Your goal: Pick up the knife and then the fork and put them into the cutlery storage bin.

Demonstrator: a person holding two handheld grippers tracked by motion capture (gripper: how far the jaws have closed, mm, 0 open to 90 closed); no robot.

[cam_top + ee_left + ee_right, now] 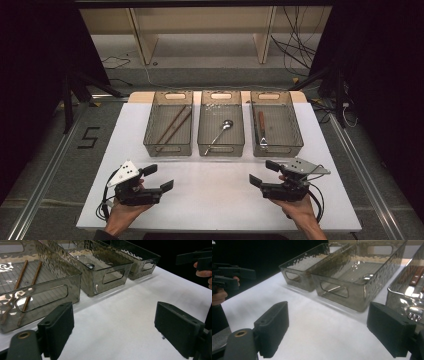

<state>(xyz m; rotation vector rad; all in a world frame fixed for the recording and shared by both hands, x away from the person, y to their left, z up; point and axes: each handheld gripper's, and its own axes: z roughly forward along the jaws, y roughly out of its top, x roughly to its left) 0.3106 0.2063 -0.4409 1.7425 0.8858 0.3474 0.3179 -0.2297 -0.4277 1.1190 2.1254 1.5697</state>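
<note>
white table (220, 195) in a dark room; both grippers' jaws released, holding nothing.

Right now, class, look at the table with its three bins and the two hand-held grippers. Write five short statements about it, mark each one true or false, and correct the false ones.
1. Three clear bins stand side by side on the table. True.
2. The spoon lies in the left bin. False: it lies in the middle bin; the left bin holds two chopsticks.
3. The left gripper holds a chopstick. False: its jaws stand open with nothing between them.
4. The right gripper is open over bare table. True.
5. The right bin is empty. False: a wooden-handled utensil lies in it.
</note>
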